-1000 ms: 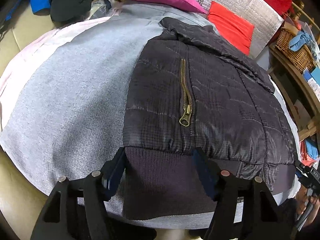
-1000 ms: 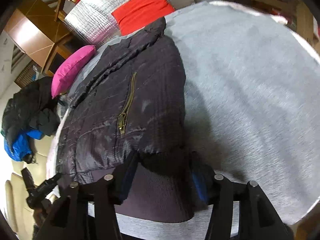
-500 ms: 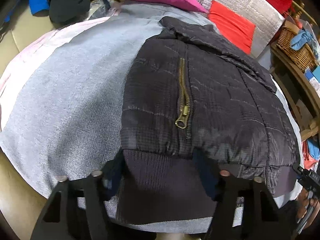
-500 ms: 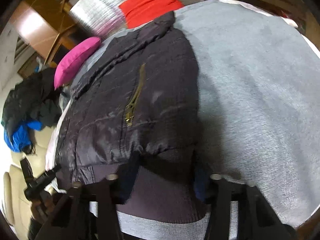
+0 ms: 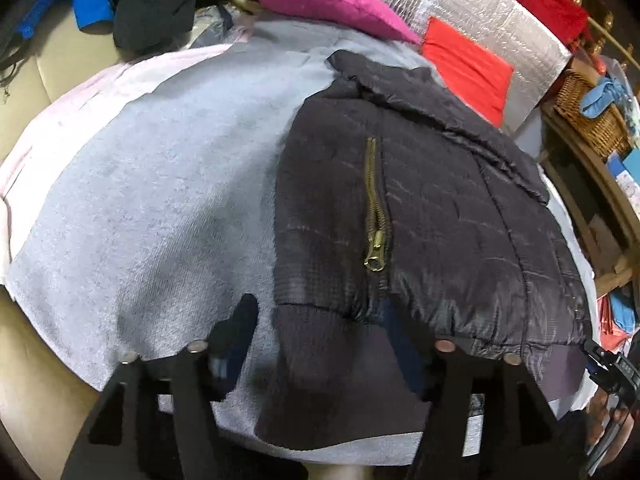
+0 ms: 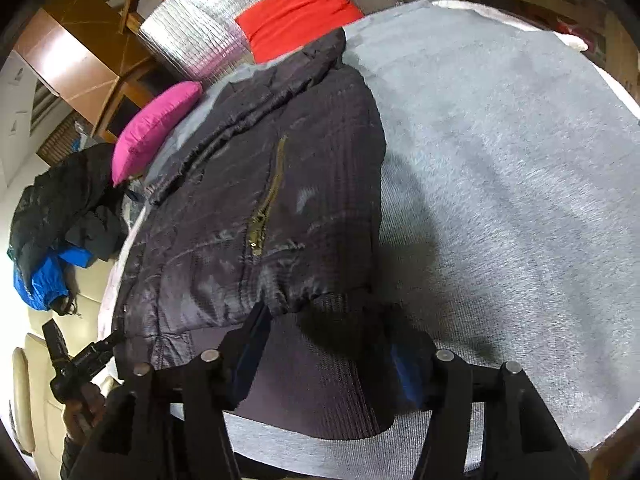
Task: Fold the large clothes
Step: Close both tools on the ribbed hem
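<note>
A black quilted jacket with a brass pocket zipper lies folded lengthwise on a grey blanket; it also shows in the right wrist view. Its ribbed hem points toward me. My left gripper is open, its jaws straddling the hem's left corner, the right finger under the quilted edge. My right gripper is open, its jaws wide on either side of the hem's right corner.
A pink pillow, a red cushion and a silver padded panel lie beyond the collar. A pile of dark and blue clothes sits at the far left. A wicker basket stands on shelving at right.
The left gripper has shifted left along the hem, so its left finger now lies off the jacket on the blanket. The right gripper has pushed slightly further onto the hem. Both stay open.
</note>
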